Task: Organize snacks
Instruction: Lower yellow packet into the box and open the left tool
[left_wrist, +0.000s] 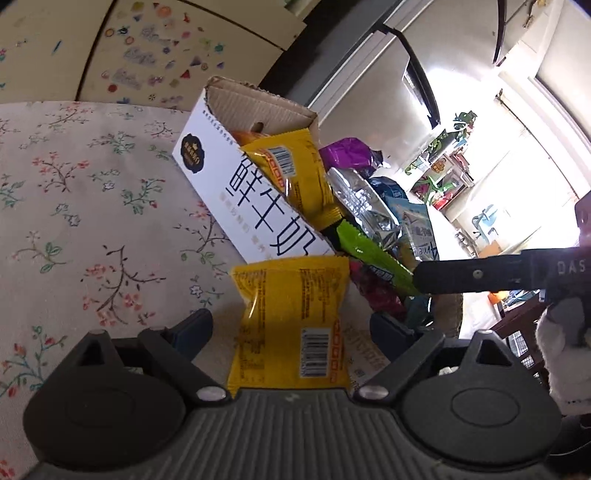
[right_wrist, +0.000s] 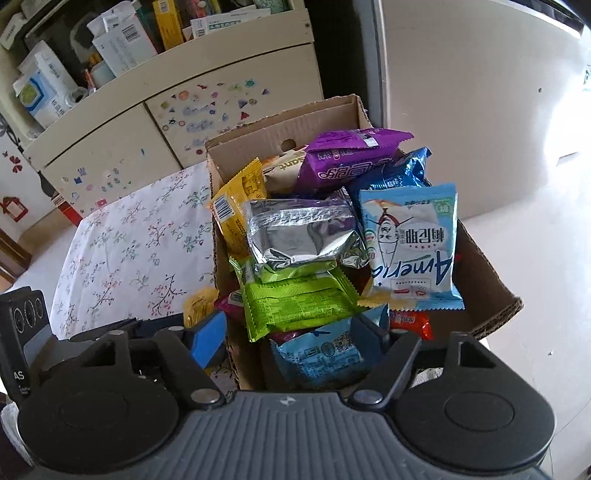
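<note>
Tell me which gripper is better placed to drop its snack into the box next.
Probably right. The right gripper hangs over the open cardboard box, a blue packet between its fingers. The left gripper has a yellow packet between its fingers but sits outside the box's white wall, over the floral tablecloth.

We see a corrugated cardboard box (right_wrist: 484, 258) (matt brown inside), a crinkled glossy foil packet (right_wrist: 303, 236), and a printed cloth tablecloth (left_wrist: 85, 192).

Cardboard box (right_wrist: 480, 266) on bench (right_wrist: 122, 251), at its right edge. Snack packets piled in box, above rim. Foil packet (right_wrist: 303, 236) atop pile, America packet (right_wrist: 410, 243) right of it, croissant packet (right_wrist: 284, 166) behind. Cabinet (right_wrist: 147, 122) behind bench. One packet (left_wrist: 291, 317) on bench, outside box, between left hand-held gripper (left_wrist: 291, 325) fingers.
</note>
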